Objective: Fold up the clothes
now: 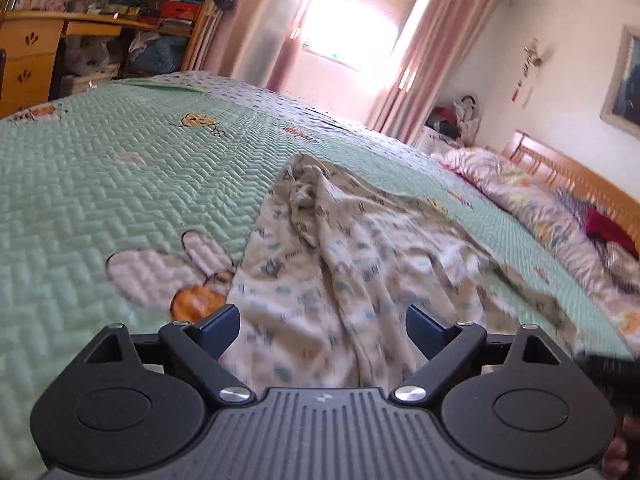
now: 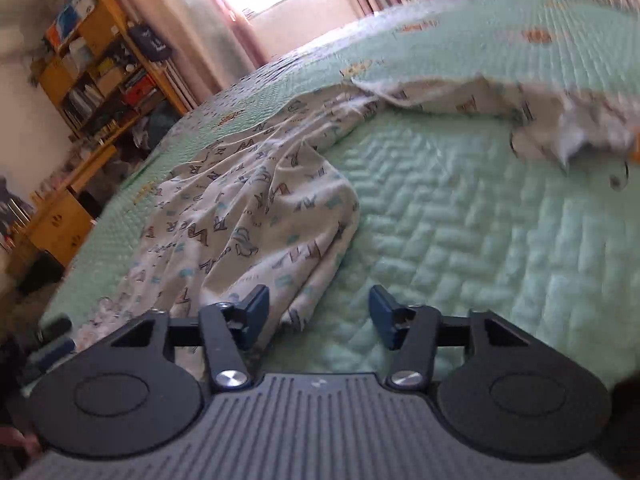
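A white garment printed with grey letters and small blue marks (image 1: 328,272) lies crumpled on the green quilted bedspread (image 1: 120,176). My left gripper (image 1: 322,330) hovers open above its near part, jaws wide, nothing pinched between them. In the right wrist view the same garment (image 2: 248,216) stretches from the near left toward the far right, where another bunched part (image 2: 560,120) rests. My right gripper (image 2: 318,312) is open over the garment's near hem; the cloth edge lies by the left finger (image 2: 254,312) and the pads do not press on it.
A wooden desk and cluttered shelves (image 1: 100,20) stand past the bed's far left side. Pink curtains frame a bright window (image 1: 360,20). A rumpled flowered duvet (image 1: 540,208) and a red item lie by the wooden headboard (image 1: 580,180) at right.
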Action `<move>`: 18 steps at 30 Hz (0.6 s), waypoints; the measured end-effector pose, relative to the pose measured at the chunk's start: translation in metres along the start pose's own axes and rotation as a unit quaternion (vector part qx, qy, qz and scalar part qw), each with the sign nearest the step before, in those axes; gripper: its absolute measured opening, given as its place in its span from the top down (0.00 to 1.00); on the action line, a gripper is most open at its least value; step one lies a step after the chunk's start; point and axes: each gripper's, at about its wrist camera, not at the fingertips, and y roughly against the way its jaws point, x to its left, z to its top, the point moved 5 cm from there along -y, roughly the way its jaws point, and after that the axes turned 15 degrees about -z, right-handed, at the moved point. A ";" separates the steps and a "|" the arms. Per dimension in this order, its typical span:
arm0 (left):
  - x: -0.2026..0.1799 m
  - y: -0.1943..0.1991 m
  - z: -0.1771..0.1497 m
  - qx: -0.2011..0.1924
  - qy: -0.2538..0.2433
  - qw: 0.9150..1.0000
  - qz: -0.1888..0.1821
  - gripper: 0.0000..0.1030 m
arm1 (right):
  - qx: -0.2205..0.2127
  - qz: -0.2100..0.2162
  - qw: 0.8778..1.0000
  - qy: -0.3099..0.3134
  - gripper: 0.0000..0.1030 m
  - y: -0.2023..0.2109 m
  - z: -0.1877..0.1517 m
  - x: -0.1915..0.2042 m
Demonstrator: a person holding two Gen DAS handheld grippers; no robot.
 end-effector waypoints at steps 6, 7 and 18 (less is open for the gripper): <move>-0.018 0.013 -0.023 0.031 -0.008 0.999 -0.009 0.12 | 0.059 0.075 0.979 -0.178 0.68 -0.026 0.005 -0.027; -0.021 0.015 -0.024 0.032 -0.010 0.999 -0.009 0.12 | 0.069 0.079 0.976 -0.191 0.77 -0.032 0.006 -0.027; -0.028 0.026 -0.021 0.027 0.007 1.000 -0.009 0.12 | -0.011 0.037 0.984 -0.173 0.99 0.026 0.040 -0.065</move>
